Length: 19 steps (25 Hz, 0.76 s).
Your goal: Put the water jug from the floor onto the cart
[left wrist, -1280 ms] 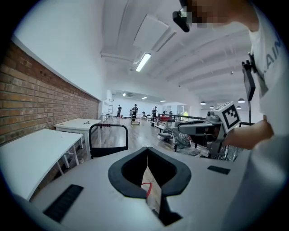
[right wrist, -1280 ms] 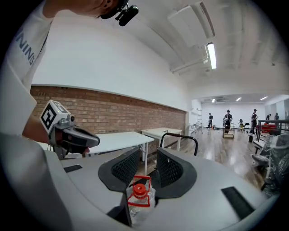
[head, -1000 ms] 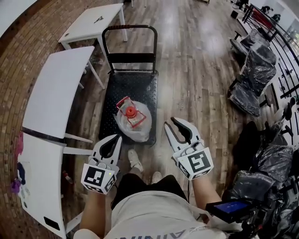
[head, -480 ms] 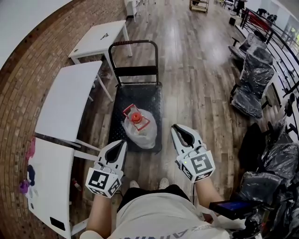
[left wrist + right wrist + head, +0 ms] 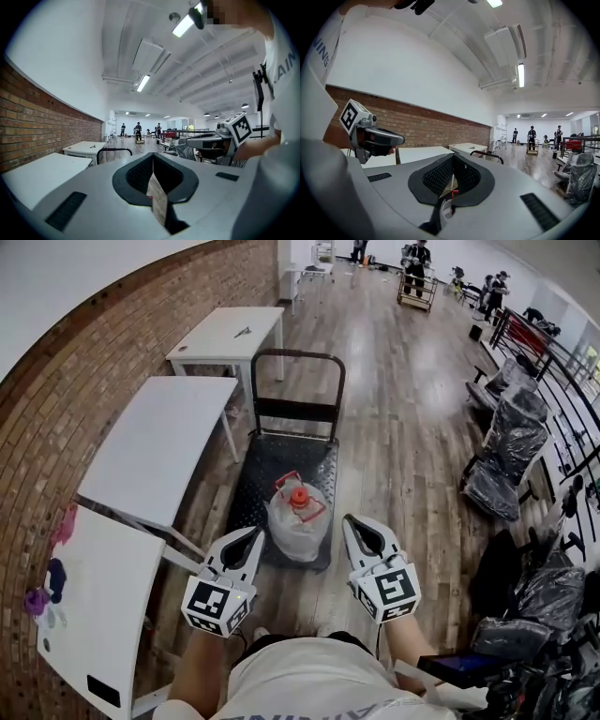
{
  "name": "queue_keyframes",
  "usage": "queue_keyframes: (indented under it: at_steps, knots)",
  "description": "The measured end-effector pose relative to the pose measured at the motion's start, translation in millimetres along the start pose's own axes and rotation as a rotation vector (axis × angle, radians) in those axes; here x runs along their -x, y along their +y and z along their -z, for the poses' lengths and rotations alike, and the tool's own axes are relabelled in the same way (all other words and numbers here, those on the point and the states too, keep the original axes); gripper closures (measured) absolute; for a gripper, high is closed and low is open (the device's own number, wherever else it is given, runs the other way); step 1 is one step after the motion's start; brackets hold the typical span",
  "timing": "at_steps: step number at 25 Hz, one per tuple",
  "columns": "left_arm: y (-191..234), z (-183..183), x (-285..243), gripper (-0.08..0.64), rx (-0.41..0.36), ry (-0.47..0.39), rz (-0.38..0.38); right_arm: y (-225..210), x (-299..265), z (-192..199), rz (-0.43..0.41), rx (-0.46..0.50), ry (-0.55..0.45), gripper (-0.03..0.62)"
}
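Note:
The water jug (image 5: 298,517), clear with a red cap and wrapped in a plastic bag, stands upright on the near end of the black cart (image 5: 281,460). The cart's handle (image 5: 298,358) rises at its far end. My left gripper (image 5: 258,534) hangs shut and empty just left of the jug, apart from it. My right gripper (image 5: 352,522) is shut and empty just right of it. In the left gripper view the left gripper (image 5: 153,155) points level down the room; the right gripper (image 5: 453,157) does the same in the right gripper view. A sliver of the red cap shows between its jaws.
White tables (image 5: 159,446) (image 5: 230,334) line the brick wall (image 5: 56,418) to the left of the cart. Plastic-wrapped chairs (image 5: 511,442) and a railing stand on the right. People (image 5: 412,259) with a trolley are far down the wooden floor.
Both grippers rose and drew back from the jug, which stays on the cart. The right gripper's jaws closed from a small gap. The head view tilted up.

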State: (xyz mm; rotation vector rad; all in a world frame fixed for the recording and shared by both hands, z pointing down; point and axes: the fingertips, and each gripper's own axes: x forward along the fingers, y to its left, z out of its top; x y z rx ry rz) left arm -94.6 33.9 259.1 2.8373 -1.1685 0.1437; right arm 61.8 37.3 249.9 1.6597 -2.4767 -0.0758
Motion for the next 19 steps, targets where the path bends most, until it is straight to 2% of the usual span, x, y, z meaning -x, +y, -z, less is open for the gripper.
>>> queue_keyframes:
  at_steps: [7,10,13,19]
  knots:
    - [40,-5,21,0.557,0.024,-0.021,-0.007,30,-22,-15,0.01,0.035,0.013,0.587]
    - [50,-2,25,0.557,0.044,-0.03,-0.008,37,-27,-14,0.006,0.08,0.045,0.586]
    - [58,2,25,0.557,0.069,-0.033,-0.013,39,-29,-11,0.004,0.117,0.075,0.586]
    - [59,3,19,0.557,0.063,-0.034,-0.005,35,-34,-7,0.002,0.122,0.092,0.586]
